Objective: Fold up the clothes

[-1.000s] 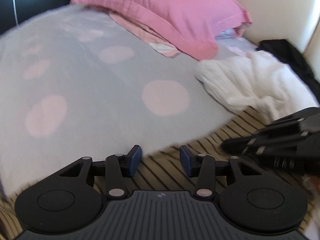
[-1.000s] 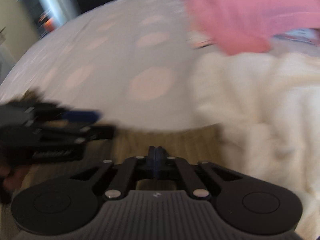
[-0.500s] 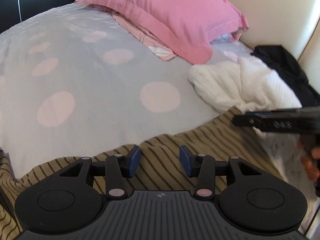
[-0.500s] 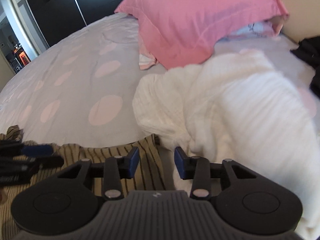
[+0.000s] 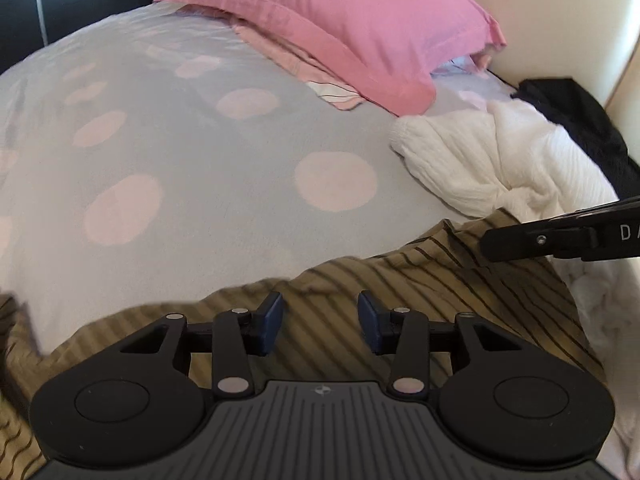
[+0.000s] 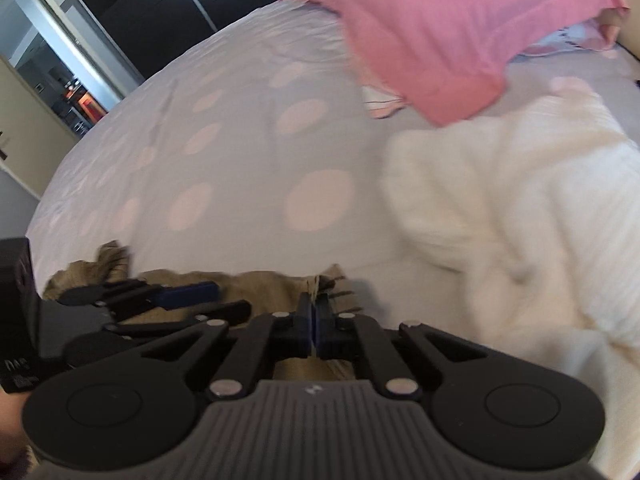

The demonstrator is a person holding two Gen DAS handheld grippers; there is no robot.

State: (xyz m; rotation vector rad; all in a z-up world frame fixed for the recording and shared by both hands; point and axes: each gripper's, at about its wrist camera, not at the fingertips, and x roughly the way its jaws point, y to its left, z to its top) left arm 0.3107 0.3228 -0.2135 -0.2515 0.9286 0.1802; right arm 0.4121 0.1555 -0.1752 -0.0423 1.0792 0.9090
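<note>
A tan garment with dark stripes (image 5: pixel 400 292) lies at the near edge of the bed, partly crumpled. My left gripper (image 5: pixel 320 320) hangs just above it, open, with nothing between its blue pads. My right gripper (image 6: pixel 314 312) is shut on the striped garment (image 6: pixel 272 284) at its right corner, and the cloth rises to the tips. In the left wrist view the right gripper (image 5: pixel 486 244) comes in from the right at that raised corner. The left gripper (image 6: pixel 232 299) shows at the left in the right wrist view.
A crumpled white garment (image 5: pixel 480 168) lies to the right of the striped one. A black garment (image 5: pixel 572 112) sits by the cream headboard (image 5: pixel 540 20). A pink pillow (image 5: pixel 360 20) rests at the back on the grey bedspread with pink dots (image 5: pixel 200 140).
My right gripper opened over the striped garment's right corner, then shut on it and rose a little. The left gripper stayed open above the garment.
</note>
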